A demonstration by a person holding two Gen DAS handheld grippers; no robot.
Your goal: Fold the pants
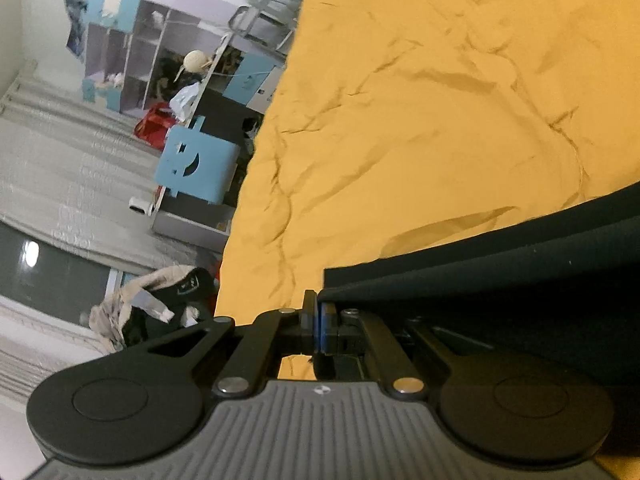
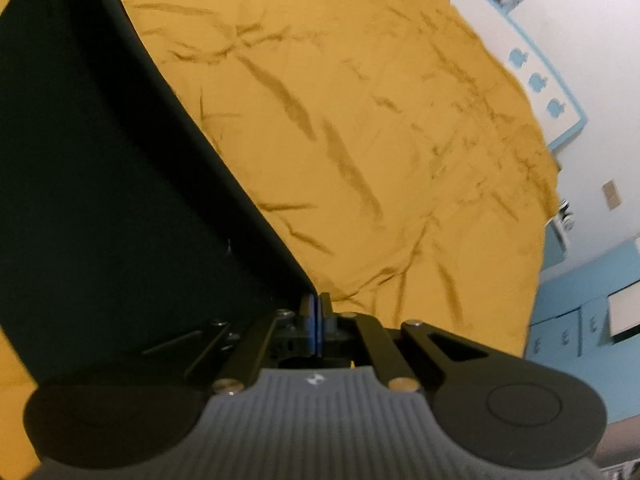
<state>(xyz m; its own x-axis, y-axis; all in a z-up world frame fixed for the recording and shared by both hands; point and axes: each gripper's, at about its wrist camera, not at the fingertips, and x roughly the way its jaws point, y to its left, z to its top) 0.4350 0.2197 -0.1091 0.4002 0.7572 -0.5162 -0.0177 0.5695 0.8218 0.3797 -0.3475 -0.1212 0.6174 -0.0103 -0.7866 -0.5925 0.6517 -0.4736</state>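
Two grips set: left gripper (image 1: 320,316) and right gripper (image 2: 318,316) each pinched closed on an edge of the dark pants (image 1: 500,264), lifted taut above the yellow sheet (image 1: 420,120). Judging mid-fold; lay-down and remaining folds pending

We count two grippers: the left gripper (image 1: 319,322) and the right gripper (image 2: 317,322), each clamped on dark cloth. We see one pair of pants (image 1: 500,272), stretching right of the left gripper and left of the right one. One yellow sheet (image 1: 440,100) lies ahead of both. Left of the left gripper we count one blue chair (image 1: 198,164), one shelf unit (image 1: 140,52) and one clothes heap (image 1: 148,304).
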